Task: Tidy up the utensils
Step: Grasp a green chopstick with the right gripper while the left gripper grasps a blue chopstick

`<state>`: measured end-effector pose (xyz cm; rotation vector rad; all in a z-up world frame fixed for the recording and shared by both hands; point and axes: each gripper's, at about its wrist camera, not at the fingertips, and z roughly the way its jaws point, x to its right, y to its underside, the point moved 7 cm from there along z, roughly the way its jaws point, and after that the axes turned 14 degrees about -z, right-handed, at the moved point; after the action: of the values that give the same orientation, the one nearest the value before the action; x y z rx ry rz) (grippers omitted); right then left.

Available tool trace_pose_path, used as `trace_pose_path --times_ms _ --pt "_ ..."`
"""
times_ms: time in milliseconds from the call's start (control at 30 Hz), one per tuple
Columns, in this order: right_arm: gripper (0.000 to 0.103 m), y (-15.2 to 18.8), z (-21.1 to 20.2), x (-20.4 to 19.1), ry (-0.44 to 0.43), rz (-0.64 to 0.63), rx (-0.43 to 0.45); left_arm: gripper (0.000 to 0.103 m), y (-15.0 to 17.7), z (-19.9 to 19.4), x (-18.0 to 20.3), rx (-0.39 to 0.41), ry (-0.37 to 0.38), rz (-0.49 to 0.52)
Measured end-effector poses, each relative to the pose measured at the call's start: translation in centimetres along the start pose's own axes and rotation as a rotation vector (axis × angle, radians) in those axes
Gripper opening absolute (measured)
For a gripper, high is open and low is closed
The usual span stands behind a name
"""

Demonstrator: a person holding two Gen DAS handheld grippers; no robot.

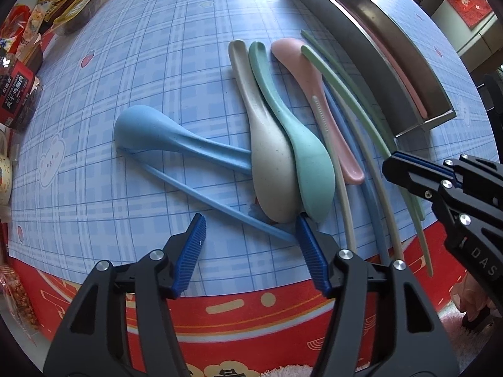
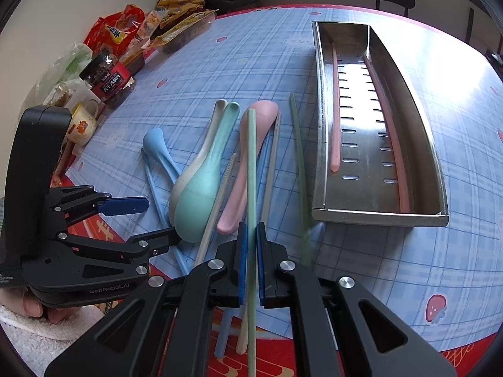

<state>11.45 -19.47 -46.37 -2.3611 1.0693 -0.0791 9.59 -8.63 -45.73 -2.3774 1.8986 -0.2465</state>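
Steel tray [image 2: 424, 157] held two pink chopsticks [image 2: 335, 110]. Four spoons [image 1: 273, 169] on table. Right gripper [image 2: 250, 235] pinched green chopstick [image 2: 251, 163]; left gripper [image 1: 251, 229] spread, empty.

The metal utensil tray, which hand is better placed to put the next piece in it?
Probably the right gripper: it is already shut on a pale green chopstick, with the perforated steel tray just beside it. The left gripper hangs open, holding nothing.

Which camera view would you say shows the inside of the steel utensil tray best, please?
The right wrist view: the long slotted steel tray lies open from above, with two pink chopsticks inside. The left wrist view catches mainly its outer wall at a slant.
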Motion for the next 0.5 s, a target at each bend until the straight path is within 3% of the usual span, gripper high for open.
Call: trace_pose_path --times_ms 367,500 --pt "0.006 0.2 -0.1 0.1 0.001 0.015 0.001 0.062 1.5 0.1 0.8 -0.013 -0.038 0.038" --pt "0.006 0.3 -0.2 0.0 -0.001 0.018 0.003 0.047 1.9 -0.2 -0.6 -0.008 -0.036 0.010"
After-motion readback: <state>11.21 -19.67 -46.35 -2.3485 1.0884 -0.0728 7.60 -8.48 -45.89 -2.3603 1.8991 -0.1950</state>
